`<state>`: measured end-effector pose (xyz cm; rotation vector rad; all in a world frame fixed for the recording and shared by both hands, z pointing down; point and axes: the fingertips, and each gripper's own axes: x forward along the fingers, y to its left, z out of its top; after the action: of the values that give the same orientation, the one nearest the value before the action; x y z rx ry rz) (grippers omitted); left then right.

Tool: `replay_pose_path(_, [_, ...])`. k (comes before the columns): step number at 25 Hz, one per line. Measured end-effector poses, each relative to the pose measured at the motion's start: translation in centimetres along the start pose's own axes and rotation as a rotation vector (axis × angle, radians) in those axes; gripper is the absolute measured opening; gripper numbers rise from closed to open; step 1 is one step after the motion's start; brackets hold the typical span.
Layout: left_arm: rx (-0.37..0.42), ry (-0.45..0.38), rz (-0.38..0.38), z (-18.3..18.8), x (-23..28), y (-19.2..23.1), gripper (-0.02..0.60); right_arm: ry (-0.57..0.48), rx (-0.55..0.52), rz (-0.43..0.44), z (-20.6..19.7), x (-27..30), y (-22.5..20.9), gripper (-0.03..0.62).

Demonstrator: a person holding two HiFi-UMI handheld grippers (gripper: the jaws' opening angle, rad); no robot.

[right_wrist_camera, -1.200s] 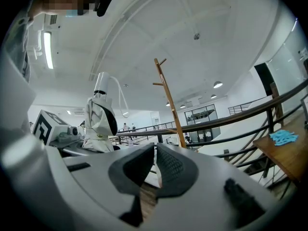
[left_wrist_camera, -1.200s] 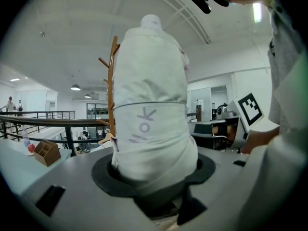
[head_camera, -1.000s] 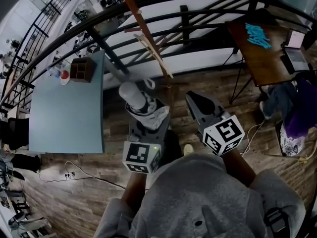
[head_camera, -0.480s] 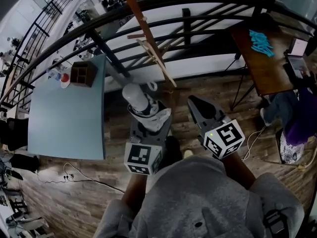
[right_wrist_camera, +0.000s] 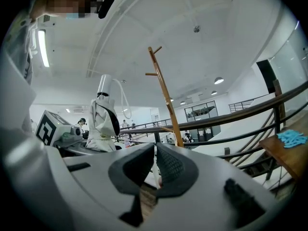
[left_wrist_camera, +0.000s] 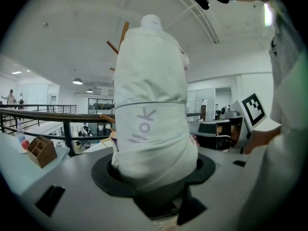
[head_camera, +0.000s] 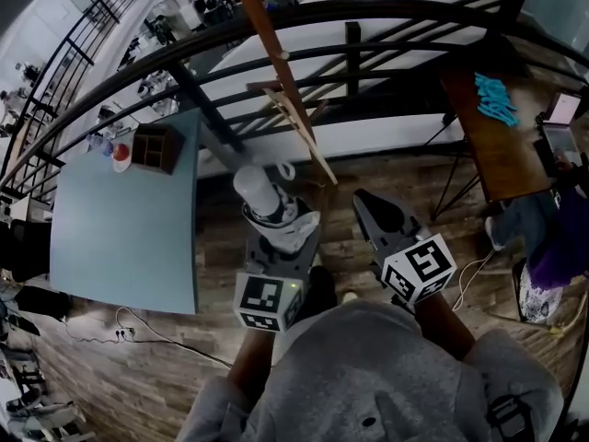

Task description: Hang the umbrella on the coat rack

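A folded white umbrella (head_camera: 266, 203) stands upright between the jaws of my left gripper (head_camera: 276, 238), which is shut on its lower body. It fills the left gripper view (left_wrist_camera: 150, 109), its cap end up. A thin wrist loop (head_camera: 284, 167) hangs off its top. The wooden coat rack (head_camera: 279, 74) rises just beyond the umbrella, with pegs sticking out; the right gripper view shows its pole (right_wrist_camera: 164, 94) and the umbrella (right_wrist_camera: 104, 113) to the left of it. My right gripper (head_camera: 366, 204) hovers beside the left one, shut and empty.
A black metal railing (head_camera: 368, 15) curves behind the rack. A pale blue table (head_camera: 120, 224) at the left carries a wooden box (head_camera: 155, 147). A brown desk (head_camera: 492, 141) with turquoise items (head_camera: 497, 99) and a laptop (head_camera: 561, 141) stands at the right. A cable lies on the wood floor.
Both grippers and the umbrella have come closer to the coat rack and railing. The left grip has not changed, and the right jaws have stayed shut.
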<state>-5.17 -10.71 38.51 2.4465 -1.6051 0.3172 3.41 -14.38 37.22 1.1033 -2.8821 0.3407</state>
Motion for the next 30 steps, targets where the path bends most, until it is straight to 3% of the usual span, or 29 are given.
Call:
replay_pose_path(11, [-0.012,0.014,-0.034,1.1,4.3,4.9,0.261,0.011,0.000,-0.013,0.6,6.0,-2.3,0.031])
replay_pose_path(30, [0.004,0.000,-0.145,3.0,9.4,11.3,0.261,0.013,-0.030,-0.108,2.8,13.4,-5.3,0.031])
